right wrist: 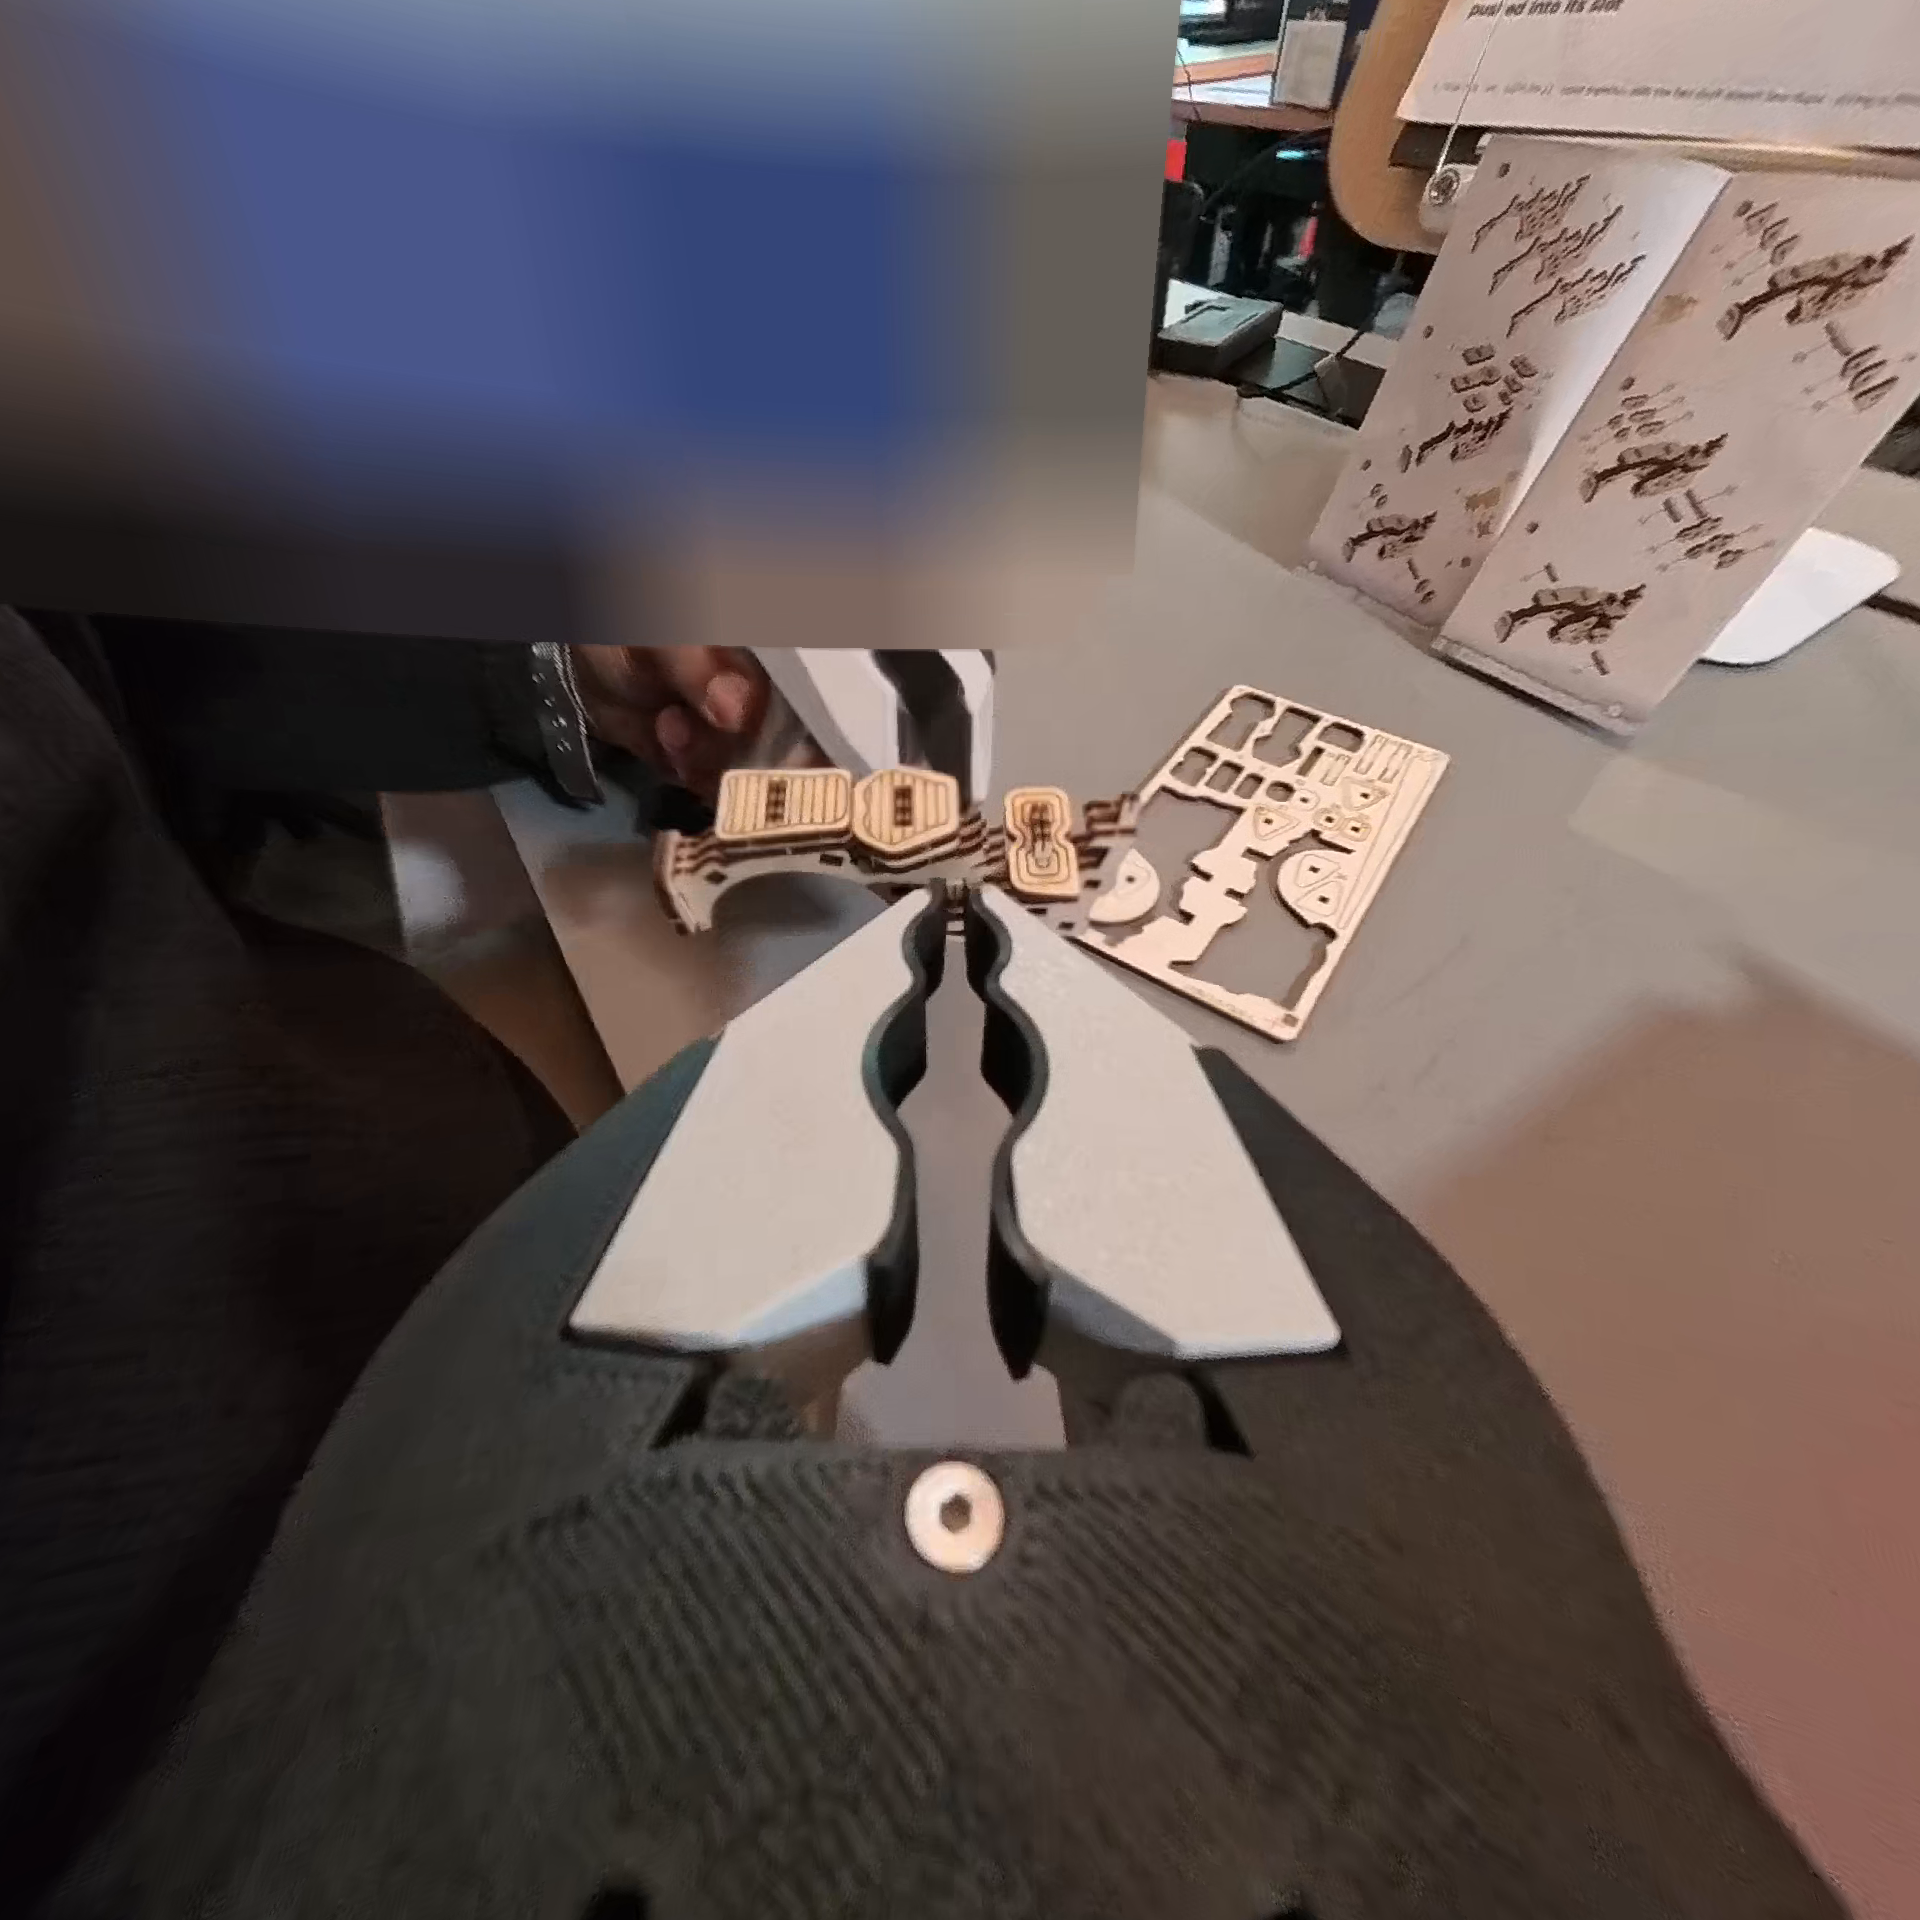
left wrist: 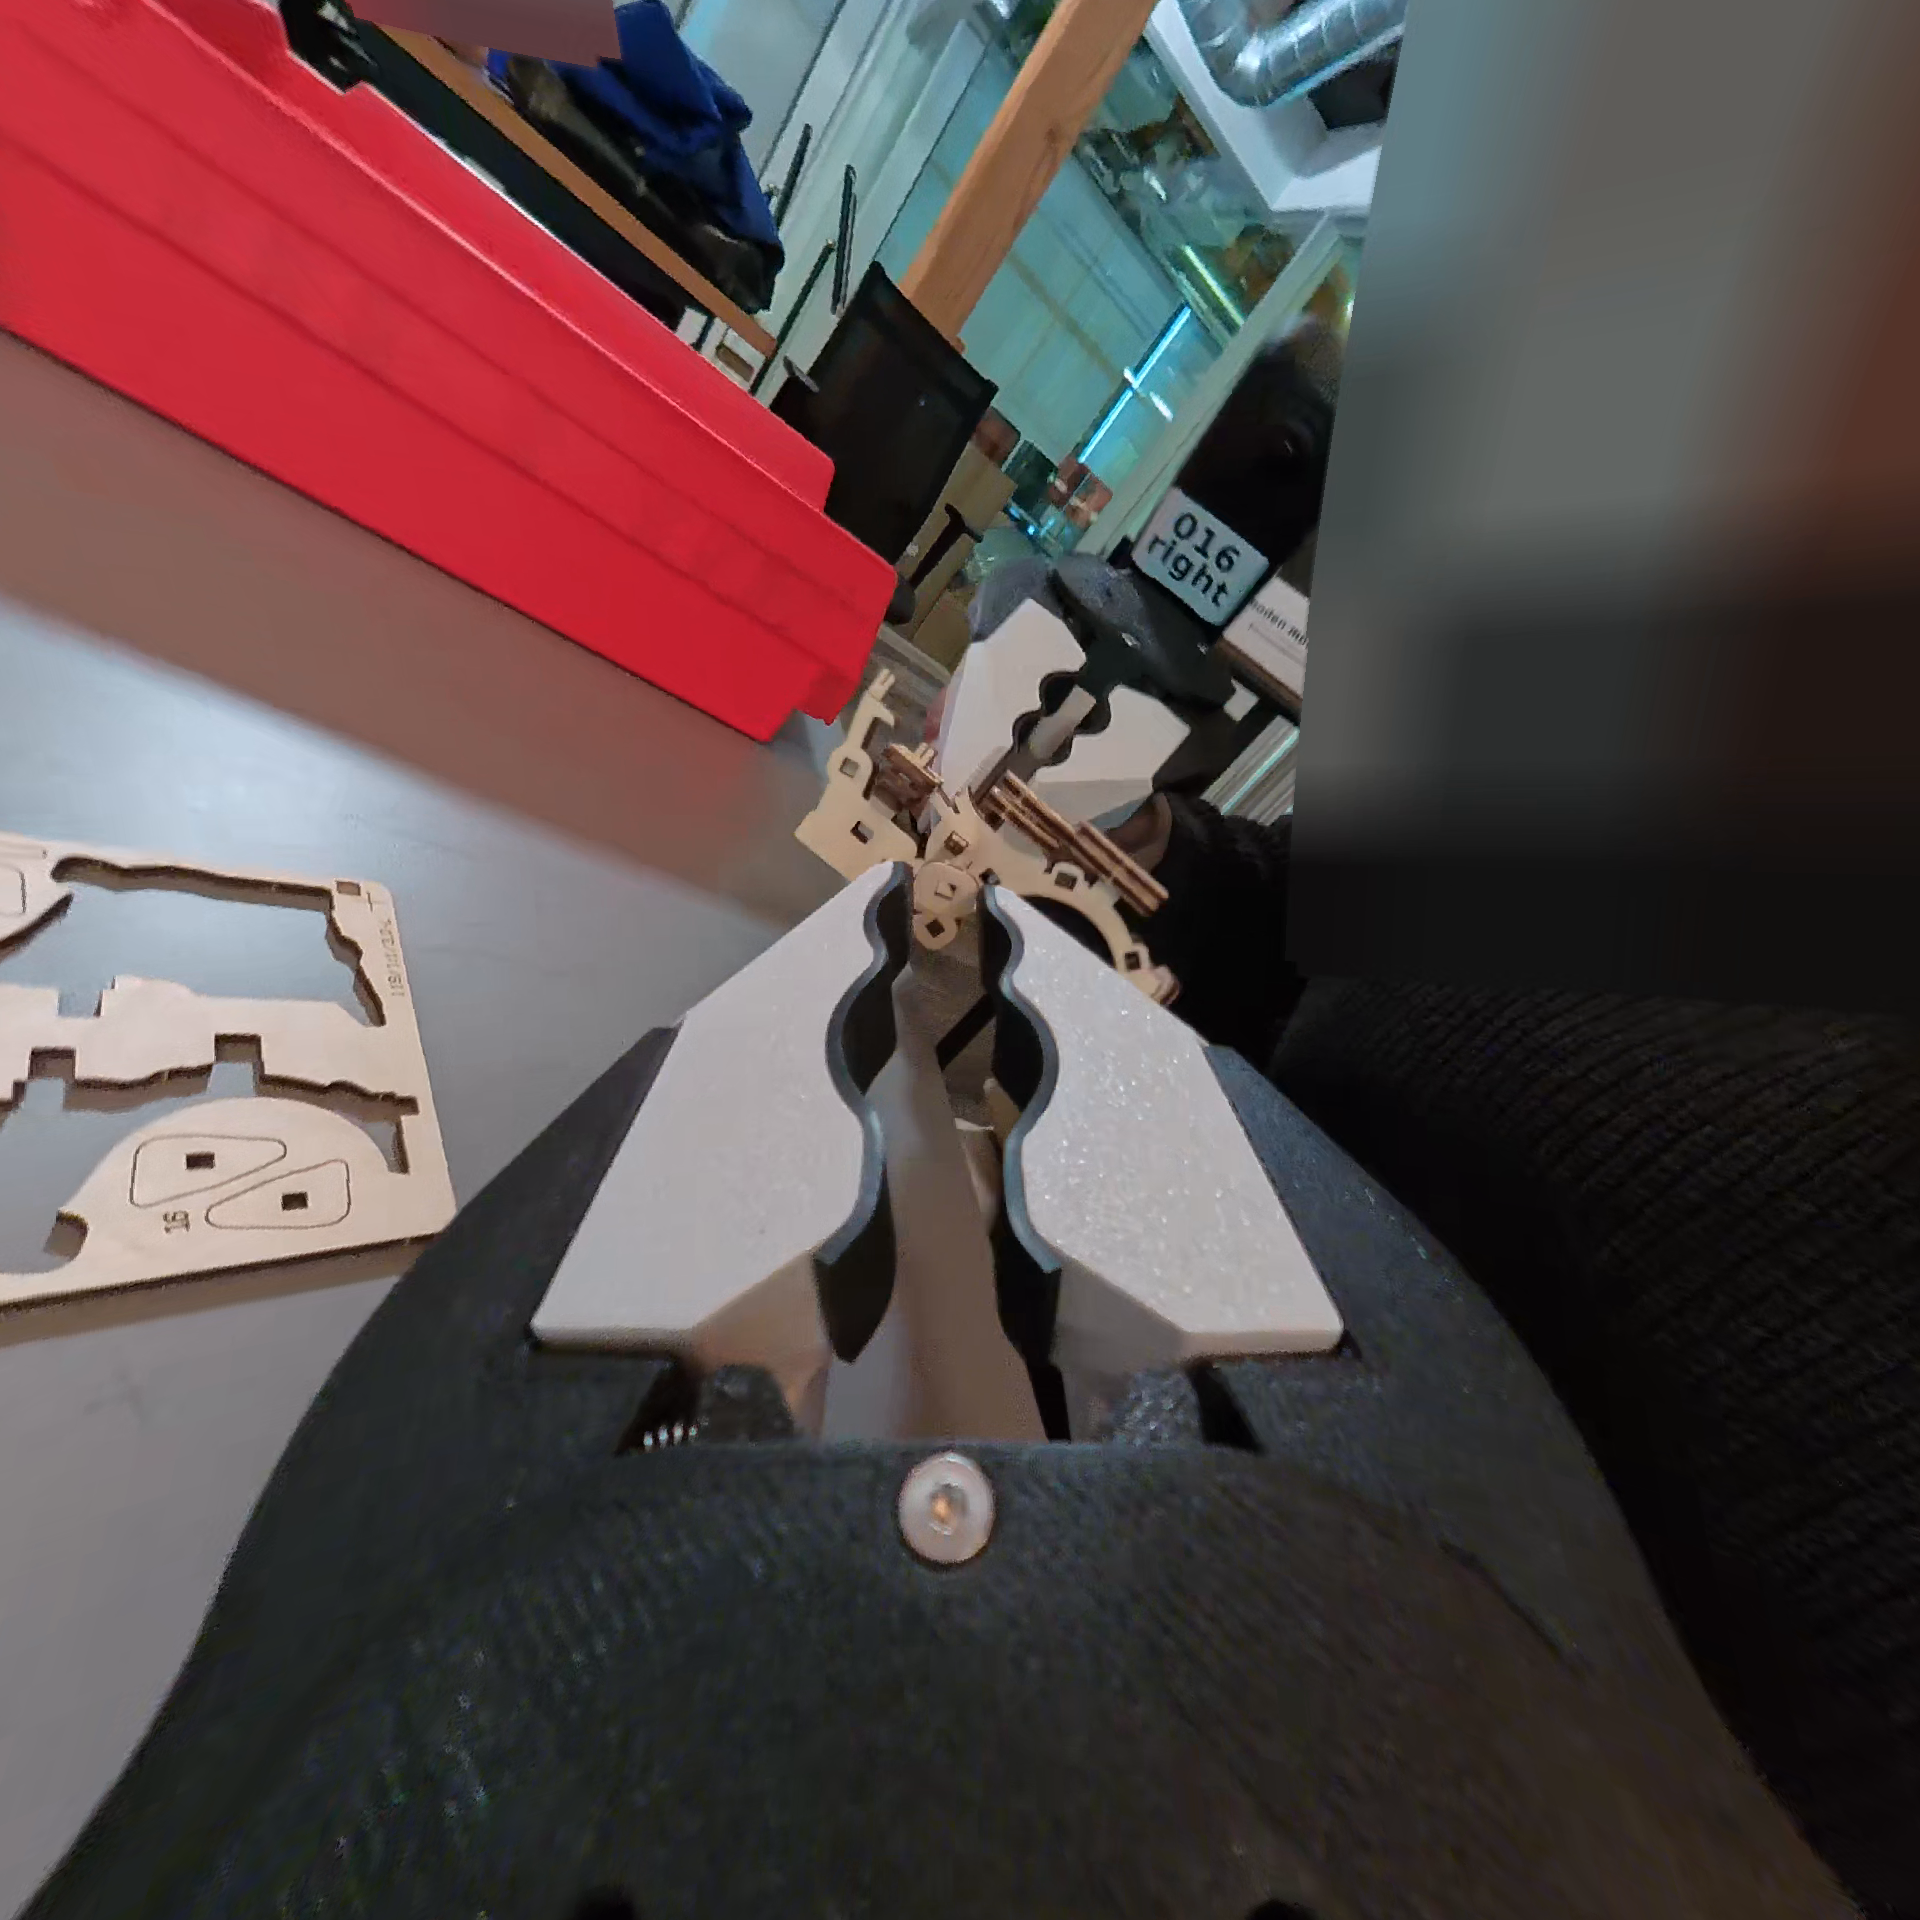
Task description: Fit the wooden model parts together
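Both grippers pinch the half-built wooden model (right wrist: 831, 852), held just above the grey worktop (right wrist: 1558, 1039). The left hand-held gripper (left wrist: 940, 899) is narrowed onto a small slotted tab; the right hand-held gripper (right wrist: 954, 896) nips the model's near edge. Steady one side, press squarely, and avoid twisting the thin plywood.

Punched sheet (left wrist: 208, 1060) cut by left edge; model (right wrist: 883, 842) blurred.
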`<state>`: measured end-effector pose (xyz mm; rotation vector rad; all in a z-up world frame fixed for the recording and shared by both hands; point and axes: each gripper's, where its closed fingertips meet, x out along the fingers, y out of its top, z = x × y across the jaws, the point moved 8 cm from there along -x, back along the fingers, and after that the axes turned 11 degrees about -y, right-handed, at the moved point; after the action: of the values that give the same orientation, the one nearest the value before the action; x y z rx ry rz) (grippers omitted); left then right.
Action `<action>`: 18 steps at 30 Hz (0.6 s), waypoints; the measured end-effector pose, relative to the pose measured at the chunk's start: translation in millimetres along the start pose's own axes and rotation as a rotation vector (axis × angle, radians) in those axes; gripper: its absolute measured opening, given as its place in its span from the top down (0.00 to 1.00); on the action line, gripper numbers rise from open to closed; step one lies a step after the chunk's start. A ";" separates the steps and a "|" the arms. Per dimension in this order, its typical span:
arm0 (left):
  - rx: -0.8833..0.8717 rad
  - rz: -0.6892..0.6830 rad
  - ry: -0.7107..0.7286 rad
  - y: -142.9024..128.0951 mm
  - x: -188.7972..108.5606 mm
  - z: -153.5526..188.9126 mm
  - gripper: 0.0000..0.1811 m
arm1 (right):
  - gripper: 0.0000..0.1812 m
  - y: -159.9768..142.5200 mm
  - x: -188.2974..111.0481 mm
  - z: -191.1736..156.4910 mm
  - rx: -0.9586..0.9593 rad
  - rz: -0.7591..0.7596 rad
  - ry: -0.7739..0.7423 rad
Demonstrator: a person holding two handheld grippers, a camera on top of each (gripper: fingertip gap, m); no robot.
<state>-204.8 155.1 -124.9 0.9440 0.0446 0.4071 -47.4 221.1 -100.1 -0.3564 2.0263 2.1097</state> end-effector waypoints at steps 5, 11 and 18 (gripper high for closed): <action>0.108 -0.038 0.012 0.0 4.5 7.5 0.95 | 0.99 0.5 -1.3 1.6 0.066 0.023 0.052; 0.144 -0.034 0.013 1.4 3.4 10.3 0.94 | 0.99 0.0 0.9 -3.7 0.024 0.012 0.063; 0.179 -0.061 0.016 -0.3 5.9 13.1 0.95 | 0.99 -0.6 1.8 -5.3 0.018 0.008 0.072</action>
<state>-196.4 146.8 -116.5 1.1131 0.1260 0.3580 -48.7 215.8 -101.4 -0.4279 2.0879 2.1102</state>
